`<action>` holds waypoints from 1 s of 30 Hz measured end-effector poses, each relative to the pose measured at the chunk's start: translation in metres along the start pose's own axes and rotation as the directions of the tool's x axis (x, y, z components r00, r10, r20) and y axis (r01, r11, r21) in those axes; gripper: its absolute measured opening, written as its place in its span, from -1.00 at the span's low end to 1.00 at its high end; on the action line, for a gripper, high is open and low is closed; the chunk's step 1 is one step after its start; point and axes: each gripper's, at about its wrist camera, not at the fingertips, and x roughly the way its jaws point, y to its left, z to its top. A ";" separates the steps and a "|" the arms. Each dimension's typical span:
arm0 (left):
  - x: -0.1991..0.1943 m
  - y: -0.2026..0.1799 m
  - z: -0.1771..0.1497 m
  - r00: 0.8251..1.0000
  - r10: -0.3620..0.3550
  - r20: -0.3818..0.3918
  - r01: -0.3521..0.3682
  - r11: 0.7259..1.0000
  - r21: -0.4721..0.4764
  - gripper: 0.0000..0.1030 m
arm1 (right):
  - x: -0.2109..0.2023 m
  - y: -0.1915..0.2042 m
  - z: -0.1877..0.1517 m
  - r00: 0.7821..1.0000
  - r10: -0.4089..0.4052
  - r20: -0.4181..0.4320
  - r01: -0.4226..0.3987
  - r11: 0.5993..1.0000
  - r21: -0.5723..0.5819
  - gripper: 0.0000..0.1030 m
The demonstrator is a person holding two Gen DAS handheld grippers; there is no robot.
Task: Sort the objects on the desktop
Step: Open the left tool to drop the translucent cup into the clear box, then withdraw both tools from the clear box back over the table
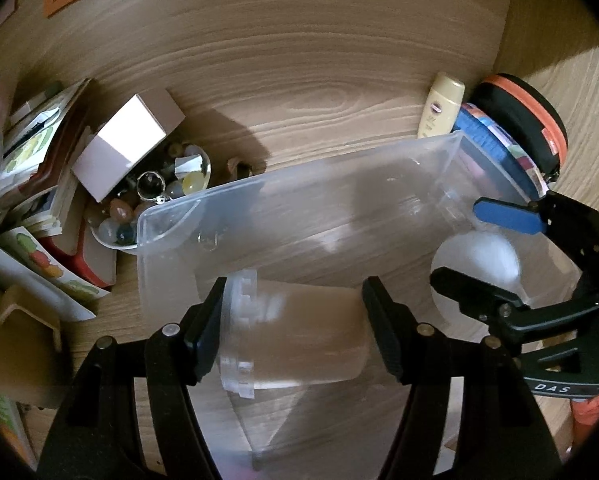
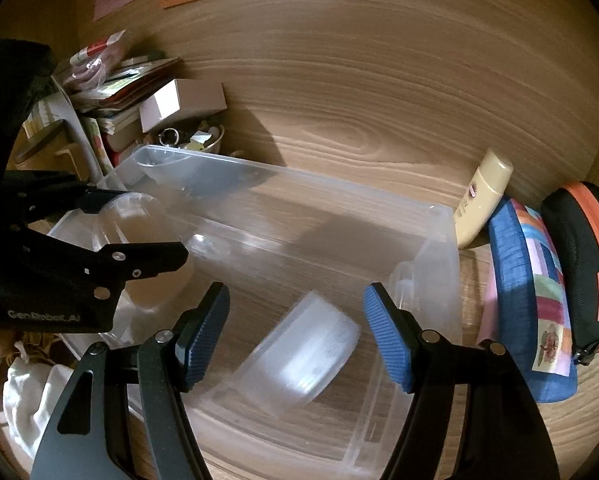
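Left gripper [image 1: 291,332] clamps a clear plastic jar [image 1: 295,344] over the transparent storage bin [image 1: 299,184] — smooth walls could slip; right gripper [image 2: 295,328] hangs open.

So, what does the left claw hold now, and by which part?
A clear plastic jar, lying sideways and held end to end: one pad presses on its threaded mouth end, the other on its base.

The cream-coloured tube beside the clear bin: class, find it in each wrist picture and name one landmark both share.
Left wrist view: the cream tube stands upper right, just behind the clear bin corner.
Right wrist view: the tube leans at right of centre, beyond the bin's far right corner.
Shared landmark: the blue patchwork pouch beside it.
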 end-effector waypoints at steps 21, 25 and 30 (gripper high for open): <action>-0.055 0.008 0.004 0.990 0.015 0.143 -0.019 1.000 0.022 0.85 | -0.039 0.000 0.011 0.995 -0.039 0.094 0.039 0.999 0.004 0.56; -0.081 0.008 0.000 0.982 0.022 0.189 -0.024 1.000 0.009 0.86 | -0.062 0.005 0.013 0.988 -0.051 0.149 0.052 0.999 0.000 0.63; -0.114 0.012 -0.008 0.967 -0.011 0.255 0.019 0.999 -0.027 0.93 | -0.094 0.009 0.012 0.975 -0.055 0.216 0.051 0.998 0.028 0.71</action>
